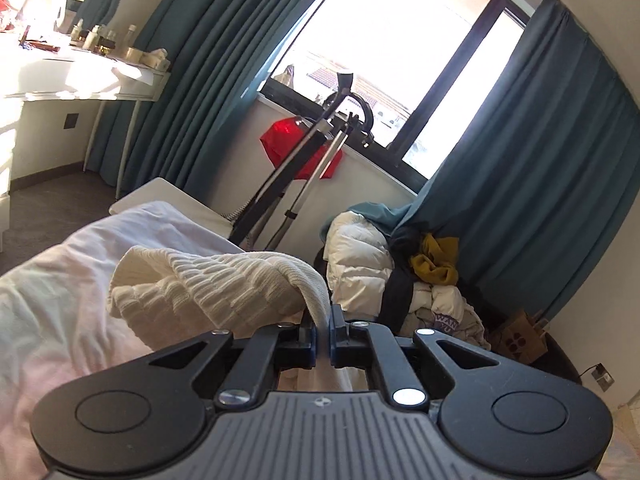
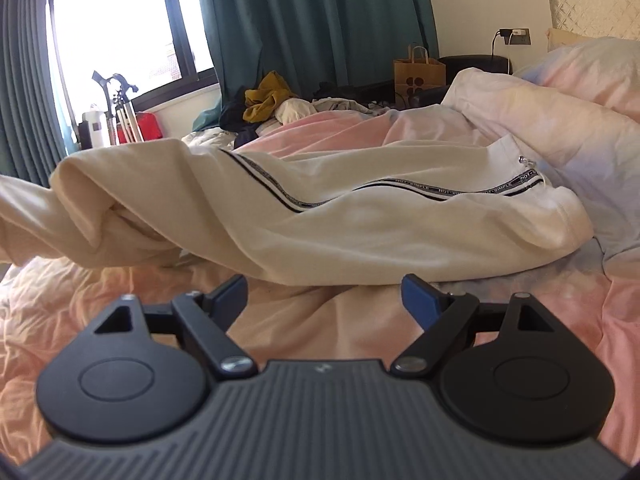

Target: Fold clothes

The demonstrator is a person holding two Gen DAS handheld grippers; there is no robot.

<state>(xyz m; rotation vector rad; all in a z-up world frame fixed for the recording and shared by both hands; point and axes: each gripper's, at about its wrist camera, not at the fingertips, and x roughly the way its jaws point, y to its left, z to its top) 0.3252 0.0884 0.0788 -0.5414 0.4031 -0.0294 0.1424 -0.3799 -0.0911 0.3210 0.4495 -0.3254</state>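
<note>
Cream trousers [image 2: 320,216] with a black-and-white side stripe lie across the pink bed cover [image 2: 120,308], waistband to the right. Their leg end is lifted at the left. My left gripper [image 1: 323,320] is shut on the ribbed cream cuff [image 1: 224,280] of the trousers and holds it above the bed. My right gripper [image 2: 324,292] is open and empty, just in front of the trousers' near edge, low over the bed cover.
A pile of clothes [image 1: 404,276] lies beyond the bed by the teal curtain [image 1: 540,160]. Metal poles [image 1: 296,184] and a red item [image 1: 300,148] stand under the window. A paper bag [image 2: 418,74] and a pillow [image 2: 580,76] are at the right.
</note>
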